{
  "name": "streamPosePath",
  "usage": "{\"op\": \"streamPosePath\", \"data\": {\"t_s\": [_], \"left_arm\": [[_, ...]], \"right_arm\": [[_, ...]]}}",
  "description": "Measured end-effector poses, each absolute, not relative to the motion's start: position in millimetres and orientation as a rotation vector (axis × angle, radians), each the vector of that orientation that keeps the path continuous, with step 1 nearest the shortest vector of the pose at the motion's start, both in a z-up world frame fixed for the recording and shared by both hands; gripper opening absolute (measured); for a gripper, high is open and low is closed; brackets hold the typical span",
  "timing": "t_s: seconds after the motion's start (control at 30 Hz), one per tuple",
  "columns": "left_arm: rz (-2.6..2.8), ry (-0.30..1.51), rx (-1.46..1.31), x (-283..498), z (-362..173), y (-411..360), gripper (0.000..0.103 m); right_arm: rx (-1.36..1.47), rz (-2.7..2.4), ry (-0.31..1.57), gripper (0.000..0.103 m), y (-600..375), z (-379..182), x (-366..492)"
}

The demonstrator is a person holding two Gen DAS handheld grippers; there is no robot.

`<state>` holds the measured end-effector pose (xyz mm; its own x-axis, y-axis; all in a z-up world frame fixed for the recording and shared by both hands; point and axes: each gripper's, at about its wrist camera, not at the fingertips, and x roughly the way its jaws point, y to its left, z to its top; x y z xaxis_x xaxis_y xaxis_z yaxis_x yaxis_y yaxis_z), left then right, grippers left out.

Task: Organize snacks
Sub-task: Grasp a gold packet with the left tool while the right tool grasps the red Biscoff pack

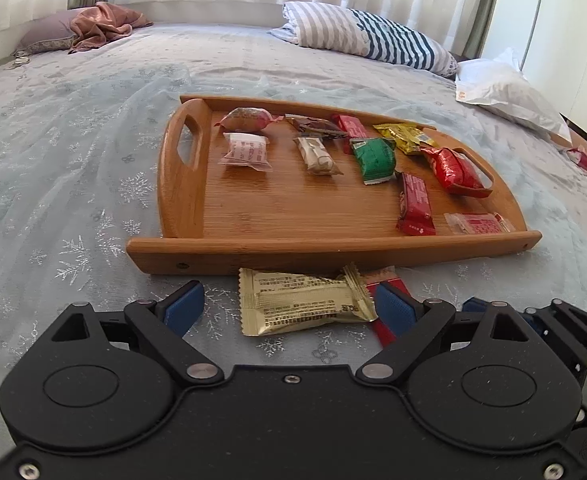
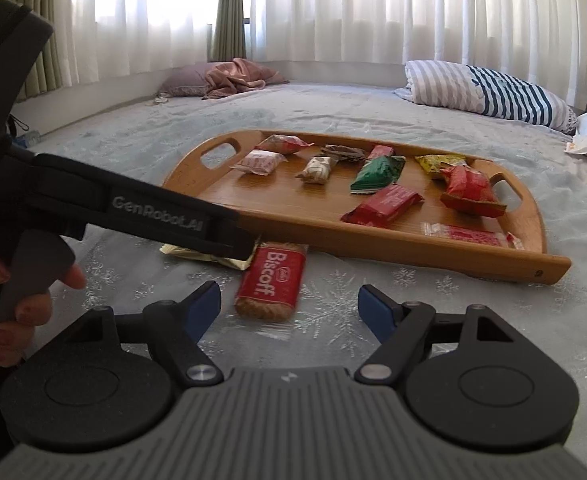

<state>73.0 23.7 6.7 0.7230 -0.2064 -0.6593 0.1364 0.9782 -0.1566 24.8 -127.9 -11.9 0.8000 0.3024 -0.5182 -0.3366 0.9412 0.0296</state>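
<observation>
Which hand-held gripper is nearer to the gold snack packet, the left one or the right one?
Left. The left hand-held gripper has the gold snack packet between its open fingers. The right hand-held gripper is open around the red biscuit packet beside it.

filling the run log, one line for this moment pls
left gripper open at gold packet | right gripper open at Biscoff pack | both off tray
</observation>
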Motion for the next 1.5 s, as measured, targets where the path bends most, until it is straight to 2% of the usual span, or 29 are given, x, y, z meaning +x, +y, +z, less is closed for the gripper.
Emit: {"op": "streamPosePath", "data": {"t_s": [0.23,0.33,0.37,0.47,1.0,1.17,1.27,1.33,1.37,1.4,1.5], "left_arm": [[-0.211,0.741,-0.097,74.6,5.9,18.2,0.091],[-0.219,0.741,-0.102,74.6,6.7,18.8,0.090],[-0.221,0.740,-0.102,74.7,7.1,18.9,0.089],[-0.226,0.739,-0.104,75.4,8.0,18.9,0.088],[-0.218,0.742,-0.074,79.4,0.6,11.7,0.084],[-0.214,0.730,-0.033,75.5,-0.8,5.5,0.074],[-0.211,0.723,-0.016,73.1,-1.0,4.6,0.068],[-0.211,0.722,-0.016,71.5,-0.6,4.4,0.063],[-0.212,0.722,-0.017,70.5,-0.3,4.9,0.052],[-0.217,0.724,-0.019,69.8,0.0,5.1,0.048],[-0.224,0.729,-0.033,67.8,1.2,6.5,0.045]], "right_arm": [[-0.079,0.348,0.531,0.071,-118.7,-15.0,21.9],[-0.072,0.339,0.531,0.060,-118.4,-15.0,24.7],[-0.070,0.333,0.530,0.051,-118.5,-14.8,25.7],[-0.059,0.321,0.530,0.039,-119.9,-13.9,26.9],[-0.044,0.205,0.532,0.039,-143.9,-12.0,22.6],[-0.043,0.196,0.535,0.040,-143.8,-13.8,24.6],[-0.042,0.193,0.535,0.047,-142.3,-15.3,27.3],[-0.038,0.190,0.536,0.047,-141.5,-16.2,29.1],[-0.037,0.189,0.537,0.047,-141.2,-16.2,29.8],[-0.037,0.189,0.538,0.044,-140.6,-16.3,30.8],[-0.033,0.186,0.540,0.038,-140.2,-15.1,31.0]]}}
